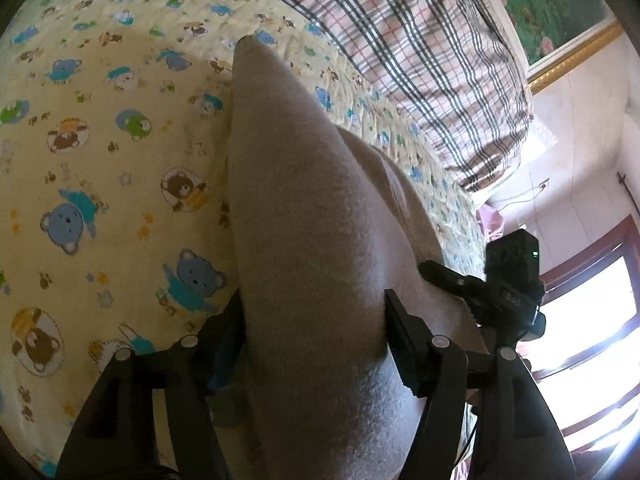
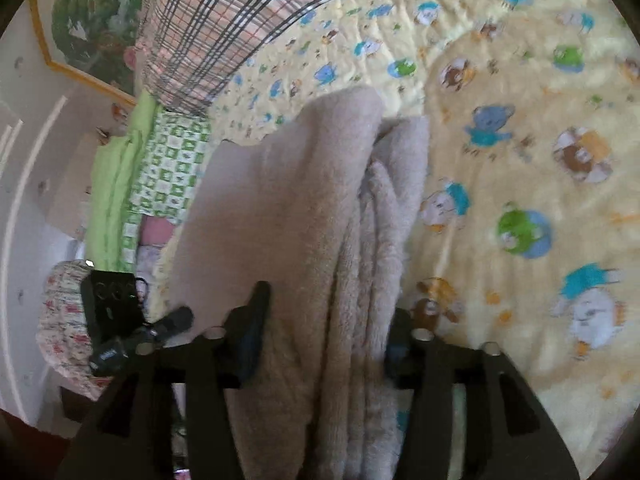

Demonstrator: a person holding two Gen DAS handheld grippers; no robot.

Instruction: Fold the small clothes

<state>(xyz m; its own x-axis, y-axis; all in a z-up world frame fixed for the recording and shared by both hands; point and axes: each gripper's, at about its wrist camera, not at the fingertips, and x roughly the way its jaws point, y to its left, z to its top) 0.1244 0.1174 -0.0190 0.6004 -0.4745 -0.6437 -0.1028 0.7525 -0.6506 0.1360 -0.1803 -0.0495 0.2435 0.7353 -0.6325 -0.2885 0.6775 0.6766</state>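
Observation:
A beige fleece garment (image 1: 304, 216) hangs between both grippers above a yellow bear-print bedspread (image 1: 104, 168). My left gripper (image 1: 316, 320) is shut on one part of it; the cloth runs forward from the jaws to a pointed corner. My right gripper (image 2: 324, 332) is shut on a bunched, folded part of the same garment (image 2: 320, 200). The right gripper (image 1: 504, 292) also shows at the right of the left wrist view, beside the cloth. The left gripper (image 2: 132, 328) shows at the left of the right wrist view.
A plaid pillow (image 1: 420, 52) lies at the head of the bed, also in the right wrist view (image 2: 224, 20). Green checked bedding (image 2: 160, 176) and a floral bundle (image 2: 64, 316) lie off the bed's side. A framed picture (image 1: 552, 12) hangs on the wall; a window (image 1: 592, 340) is at right.

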